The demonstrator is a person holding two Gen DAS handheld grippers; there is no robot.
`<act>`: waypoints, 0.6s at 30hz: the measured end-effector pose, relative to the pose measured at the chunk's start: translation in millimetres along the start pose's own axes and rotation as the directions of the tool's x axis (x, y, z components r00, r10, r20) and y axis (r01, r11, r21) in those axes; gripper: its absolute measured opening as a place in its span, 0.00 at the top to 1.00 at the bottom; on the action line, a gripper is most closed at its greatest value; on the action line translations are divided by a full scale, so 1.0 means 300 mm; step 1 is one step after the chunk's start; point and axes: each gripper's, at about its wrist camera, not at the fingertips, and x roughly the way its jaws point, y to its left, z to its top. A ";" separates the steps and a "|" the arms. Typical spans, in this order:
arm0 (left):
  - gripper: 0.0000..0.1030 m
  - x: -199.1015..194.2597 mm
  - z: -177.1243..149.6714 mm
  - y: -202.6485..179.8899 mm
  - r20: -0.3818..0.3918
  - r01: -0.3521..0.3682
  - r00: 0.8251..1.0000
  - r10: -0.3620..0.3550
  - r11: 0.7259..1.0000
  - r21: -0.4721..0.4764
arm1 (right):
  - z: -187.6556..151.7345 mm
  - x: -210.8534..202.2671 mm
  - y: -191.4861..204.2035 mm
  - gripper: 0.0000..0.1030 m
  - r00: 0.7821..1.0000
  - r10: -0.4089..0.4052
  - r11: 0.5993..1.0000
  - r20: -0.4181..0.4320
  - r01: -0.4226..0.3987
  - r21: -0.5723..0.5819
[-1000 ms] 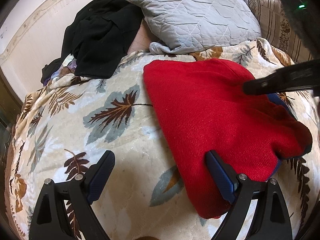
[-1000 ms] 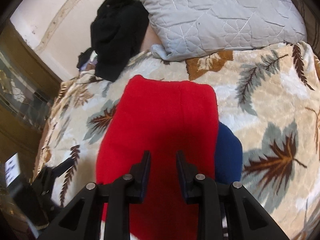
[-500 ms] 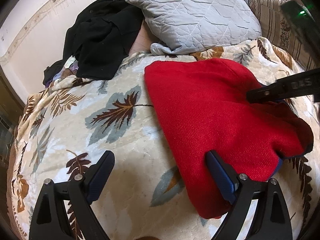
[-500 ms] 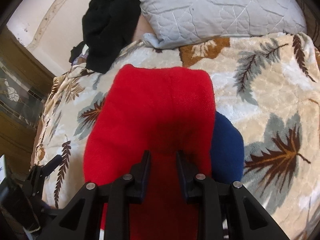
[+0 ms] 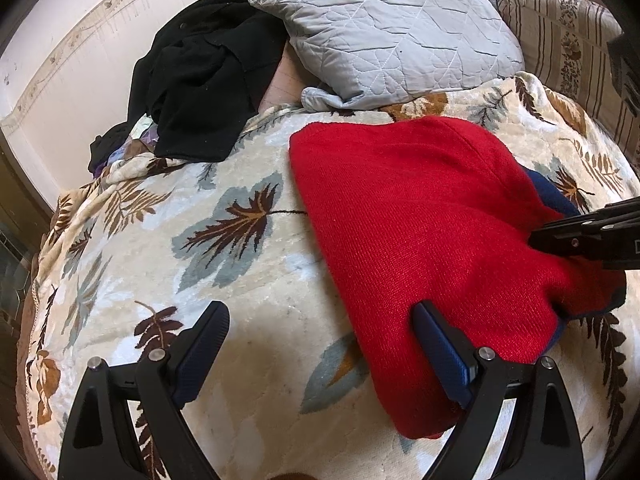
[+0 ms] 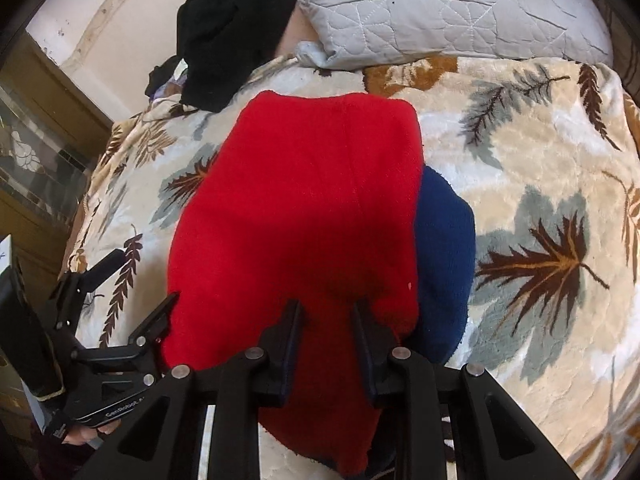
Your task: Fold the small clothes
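**Red knit pinched by right gripper, left gripper wide open**

Right gripper (image 6: pixel 326 312): jaws narrowed to a small gap, a bunched fold of the red knit garment (image 6: pixel 296 208) rising between the pads; appears clamped on that fold. Garment spread ahead of the fingers, far edge toward the grey quilted pillow (image 6: pixel 440 8). Dark blue fabric (image 6: pixel 442 256) showing from under the red, just right of the right finger. Seen from the left wrist view as black bars (image 5: pixel 588 236) pressed into the garment's right side.

Left gripper (image 5: pixel 320 344): jaws spread wide, nothing between the pads. Right finger (image 5: pixel 440 344) touching or overlapping the near-left edge of the red garment (image 5: pixel 420 220); left finger (image 5: pixel 204 344) over bare leaf-print blanket (image 5: pixel 224 240). Actual contact with cloth not resolvable.

Beyond the left fingertips, far left: heap of black clothing (image 5: pixel 200 80), beside the pillow. Striped cushion (image 5: pixel 568 40) at far right.
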 end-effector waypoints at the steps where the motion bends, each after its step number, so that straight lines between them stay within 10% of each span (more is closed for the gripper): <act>1: 0.09 0.000 0.000 0.000 0.000 0.000 1.000 0.000 1.000 -0.001 | -0.004 -0.004 -0.001 0.71 1.000 0.001 1.000 0.001 -0.001 -0.001; 15: 0.10 -0.062 0.001 -0.006 0.025 -0.052 0.998 0.052 0.998 0.017 | -0.016 -0.151 0.031 0.70 0.989 -0.006 1.000 0.148 0.009 -0.020; 18: 0.10 -0.096 -0.004 -0.005 0.050 -0.061 0.997 0.060 0.998 0.023 | -0.014 -0.172 0.035 0.31 0.983 -0.017 1.000 0.182 0.016 0.005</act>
